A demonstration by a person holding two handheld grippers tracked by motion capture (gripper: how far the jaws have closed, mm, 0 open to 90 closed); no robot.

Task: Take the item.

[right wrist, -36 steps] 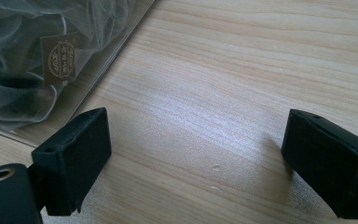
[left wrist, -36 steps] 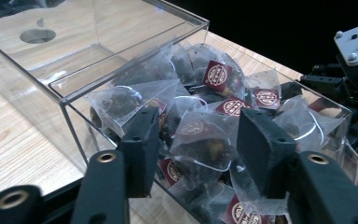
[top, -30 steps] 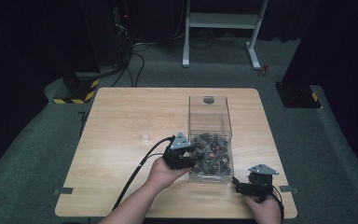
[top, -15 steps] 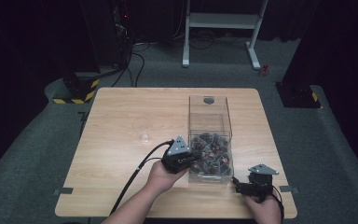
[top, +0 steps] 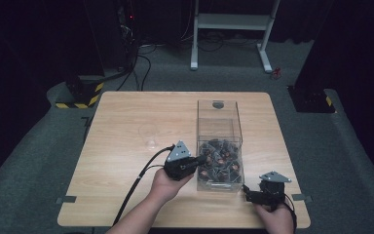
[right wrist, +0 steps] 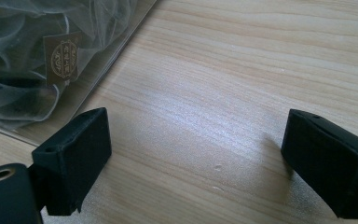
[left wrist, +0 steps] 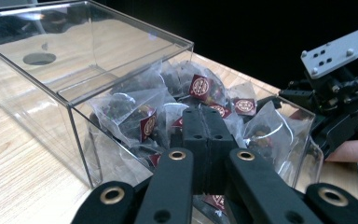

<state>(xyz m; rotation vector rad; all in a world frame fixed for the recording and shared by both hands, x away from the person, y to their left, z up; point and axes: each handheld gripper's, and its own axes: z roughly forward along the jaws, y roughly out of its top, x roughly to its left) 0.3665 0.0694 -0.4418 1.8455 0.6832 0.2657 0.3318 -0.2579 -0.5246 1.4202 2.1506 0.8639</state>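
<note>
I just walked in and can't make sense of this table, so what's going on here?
A person works two handheld grippers at a wooden table. The left gripper reaches into the near end of a clear plastic box filled with small sachets; its jaws are pressed together, and whether they pinch a sachet is hard to tell. The right gripper rests open on the table beside the box.

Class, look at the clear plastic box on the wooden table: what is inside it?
The clear plastic box holds a heap of clear sachets with dark red labels at its near end. The closed left gripper hides some.
</note>
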